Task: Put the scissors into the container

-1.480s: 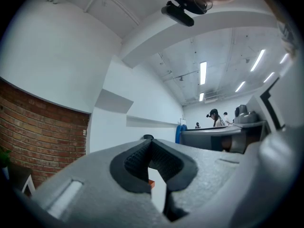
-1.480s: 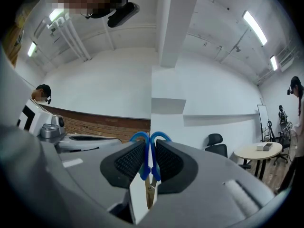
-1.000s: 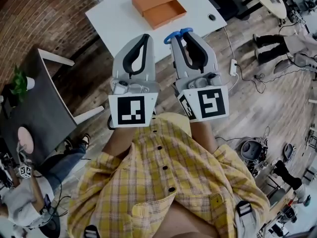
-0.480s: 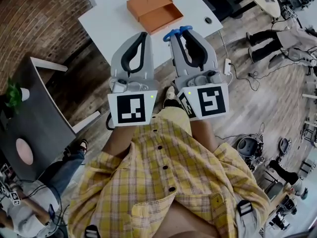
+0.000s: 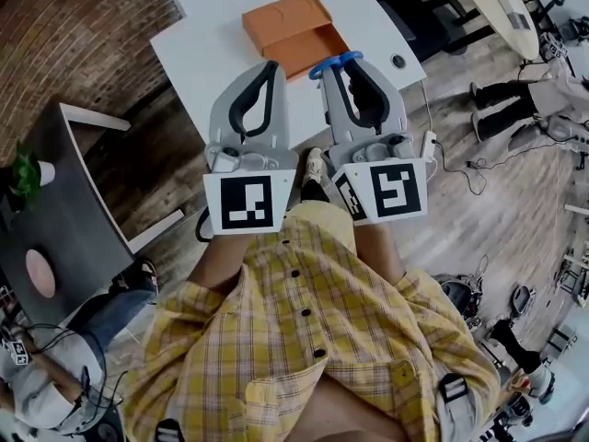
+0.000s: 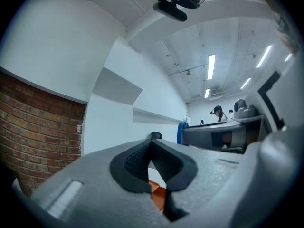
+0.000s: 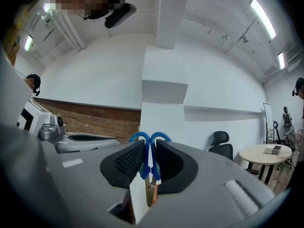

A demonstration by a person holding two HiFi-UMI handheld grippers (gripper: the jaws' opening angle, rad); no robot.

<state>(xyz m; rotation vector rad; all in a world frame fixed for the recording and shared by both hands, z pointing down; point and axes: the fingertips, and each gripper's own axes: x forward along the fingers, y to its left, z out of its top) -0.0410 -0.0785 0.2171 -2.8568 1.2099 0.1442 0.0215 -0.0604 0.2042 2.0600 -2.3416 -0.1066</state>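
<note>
Blue-handled scissors (image 5: 333,63) (image 7: 150,164) are clamped between the jaws of my right gripper (image 5: 342,63) (image 7: 151,148), handle loops sticking out past the tips and blades pointing back toward the camera. The gripper is shut on them. My left gripper (image 5: 267,67) (image 6: 152,139) is held level beside it, shut, with nothing between its jaws. The container is an orange open box (image 5: 296,28) on the white table (image 5: 207,26), just beyond both gripper tips in the head view. A sliver of orange box (image 6: 158,193) shows under the left jaws.
A dark side table (image 5: 55,219) with a small potted plant (image 5: 26,168) stands at the left. A cable hole (image 5: 398,61) marks the white table's right edge. Power strip and cables (image 5: 431,132) lie on the wooden floor. Other people stand around the room edges.
Both grippers, still held side by side, have drawn slightly closer to the white table and the orange box. Their states are unchanged.
</note>
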